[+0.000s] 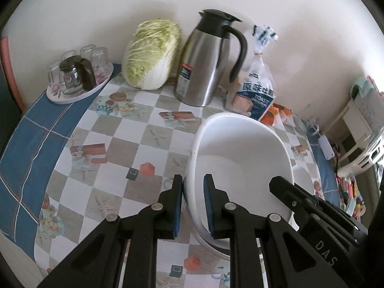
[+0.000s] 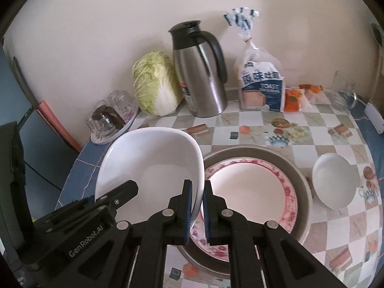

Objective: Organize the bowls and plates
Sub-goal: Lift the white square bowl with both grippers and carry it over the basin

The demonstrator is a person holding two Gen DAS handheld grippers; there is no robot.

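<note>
A large white bowl (image 1: 240, 148) hangs tilted above the table, held from both sides. My left gripper (image 1: 193, 183) is shut on its left wall, one blue pad outside and one inside. My right gripper (image 2: 198, 188) is shut on the opposite rim of the same bowl (image 2: 153, 158). Under and right of the bowl, a red-patterned plate (image 2: 252, 192) lies on a wider grey plate (image 2: 298, 175). A small white bowl (image 2: 336, 182) stands alone to their right.
At the back wall stand a cabbage (image 2: 156, 86), a steel jug (image 2: 201, 76), a toast bag (image 2: 261, 84) and orange packets (image 2: 294, 98). A tray of upturned glasses (image 1: 79, 72) sits back left. The checked tablecloth (image 1: 120, 139) has a blue border.
</note>
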